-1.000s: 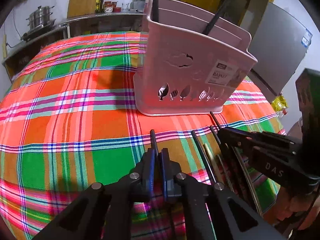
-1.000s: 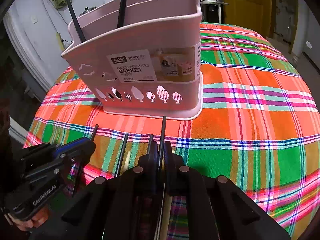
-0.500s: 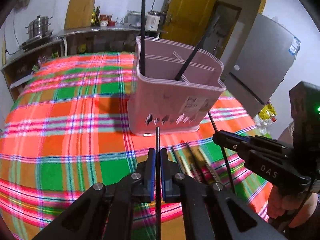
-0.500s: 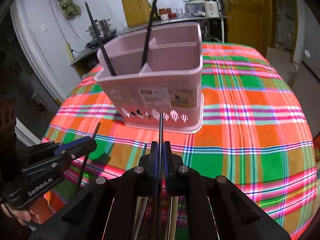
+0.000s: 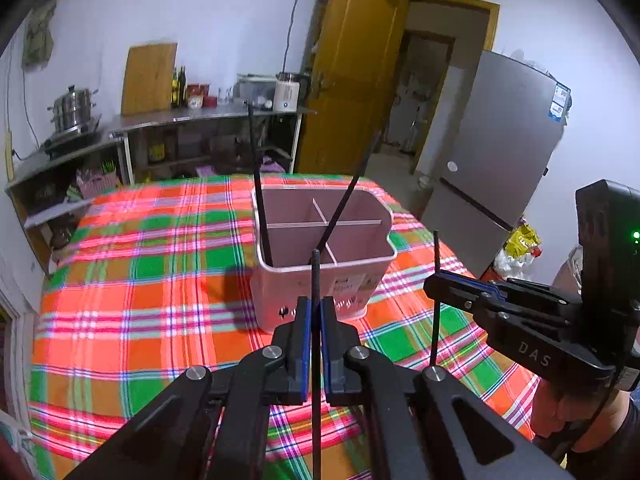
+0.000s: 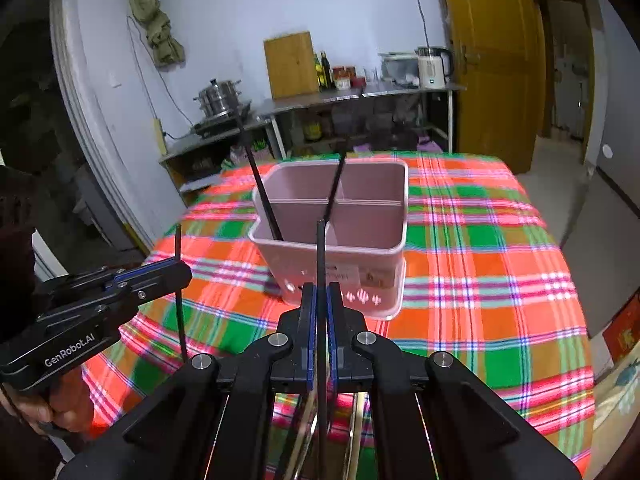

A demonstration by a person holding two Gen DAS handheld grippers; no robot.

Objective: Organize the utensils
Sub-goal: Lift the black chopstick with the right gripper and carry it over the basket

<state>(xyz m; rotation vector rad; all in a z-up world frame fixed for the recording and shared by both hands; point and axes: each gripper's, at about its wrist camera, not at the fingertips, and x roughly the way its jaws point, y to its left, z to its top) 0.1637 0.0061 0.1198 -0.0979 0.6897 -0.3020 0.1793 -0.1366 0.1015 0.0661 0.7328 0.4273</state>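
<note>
Left wrist: left gripper [image 5: 315, 320] clamps a black chopstick [image 5: 315, 280].

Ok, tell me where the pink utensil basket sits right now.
In both wrist views the pink utensil basket stands upright on the plaid tablecloth, mid-table, just beyond both grippers' tips, two black chopsticks already inside.

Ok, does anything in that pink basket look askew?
Yes. Two black chopsticks lean in the pink basket: one tilts left, the other slants right across the divider, rather than standing straight.
</note>
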